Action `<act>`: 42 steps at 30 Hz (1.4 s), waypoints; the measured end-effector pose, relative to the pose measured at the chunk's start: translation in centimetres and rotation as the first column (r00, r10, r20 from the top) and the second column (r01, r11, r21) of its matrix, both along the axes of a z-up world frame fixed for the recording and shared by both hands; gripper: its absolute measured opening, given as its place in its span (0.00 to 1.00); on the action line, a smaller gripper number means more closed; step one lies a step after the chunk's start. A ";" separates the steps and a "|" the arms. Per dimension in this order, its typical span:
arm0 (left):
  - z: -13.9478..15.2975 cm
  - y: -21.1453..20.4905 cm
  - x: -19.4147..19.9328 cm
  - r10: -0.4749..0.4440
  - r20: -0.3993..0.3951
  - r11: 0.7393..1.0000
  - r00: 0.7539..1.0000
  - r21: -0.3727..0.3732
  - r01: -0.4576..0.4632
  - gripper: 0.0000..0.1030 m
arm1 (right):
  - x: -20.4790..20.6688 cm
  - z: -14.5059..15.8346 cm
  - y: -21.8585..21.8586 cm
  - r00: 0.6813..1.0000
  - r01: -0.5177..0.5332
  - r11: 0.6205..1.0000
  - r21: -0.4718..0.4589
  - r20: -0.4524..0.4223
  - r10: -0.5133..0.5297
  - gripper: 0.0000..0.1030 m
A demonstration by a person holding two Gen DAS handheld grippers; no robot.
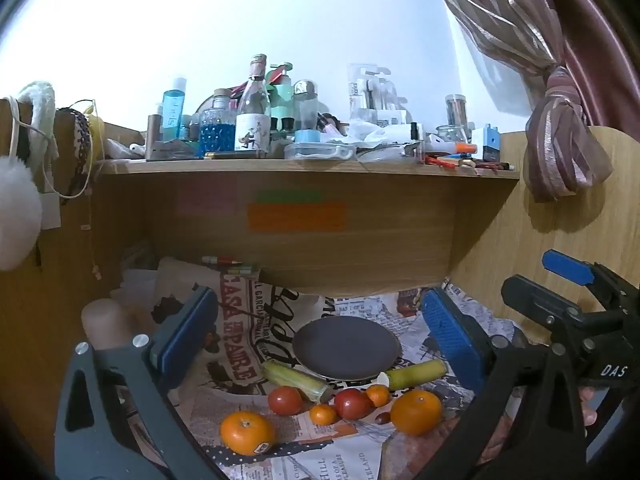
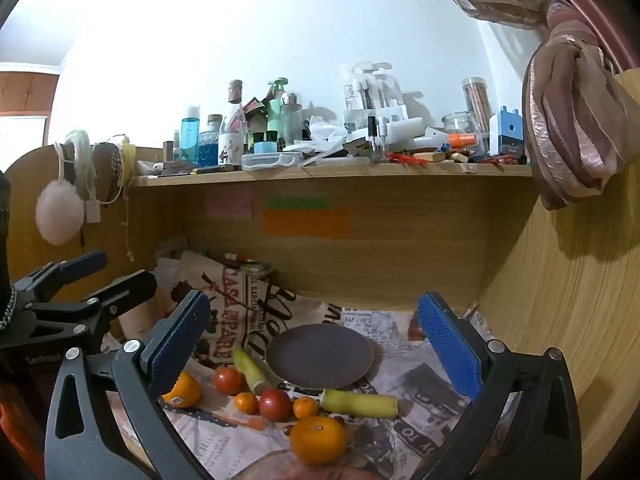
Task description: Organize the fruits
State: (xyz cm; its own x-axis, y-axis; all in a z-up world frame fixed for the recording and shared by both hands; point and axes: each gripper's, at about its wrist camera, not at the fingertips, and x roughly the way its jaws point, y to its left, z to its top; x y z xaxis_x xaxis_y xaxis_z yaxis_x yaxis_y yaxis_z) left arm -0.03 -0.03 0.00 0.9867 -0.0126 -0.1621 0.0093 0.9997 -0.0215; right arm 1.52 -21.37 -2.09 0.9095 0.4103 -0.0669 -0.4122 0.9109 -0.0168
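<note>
A dark round plate (image 1: 346, 346) (image 2: 319, 354) lies empty on the newspaper-covered desk. In front of it lie two large oranges (image 1: 247, 432) (image 1: 416, 411) (image 2: 318, 439), two tomatoes (image 1: 285, 400) (image 1: 352, 403) (image 2: 275, 404), two small mandarins (image 1: 322, 414) (image 2: 305, 407) and two corn pieces (image 1: 294, 380) (image 2: 359, 403). My left gripper (image 1: 320, 336) is open and empty, above the fruit. My right gripper (image 2: 316, 348) is open and empty, above the plate and fruit. It also shows at the right of the left wrist view (image 1: 568, 304).
A wooden shelf (image 1: 308, 168) crowded with bottles and jars overhangs the back of the desk. Wooden side panels (image 2: 560, 300) close the nook left and right. A curtain tassel (image 2: 572, 128) hangs at the right. A white pompom (image 1: 16, 216) hangs at the left.
</note>
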 end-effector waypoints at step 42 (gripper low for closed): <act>-0.4 -0.1 1.0 -0.024 -0.011 1.000 1.000 -0.010 0.024 1.00 | 0.4 0.0 -0.7 1.000 0.005 1.000 0.020 -0.021 -0.005 1.00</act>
State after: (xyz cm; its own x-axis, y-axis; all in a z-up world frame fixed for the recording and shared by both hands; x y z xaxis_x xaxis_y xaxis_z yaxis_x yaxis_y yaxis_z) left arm 0.94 -0.10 -0.43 0.9842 -0.0381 -0.1732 0.0331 0.9990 -0.0316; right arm 1.93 -22.02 -2.10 0.9101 0.4072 -0.0773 -0.4077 0.9131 0.0098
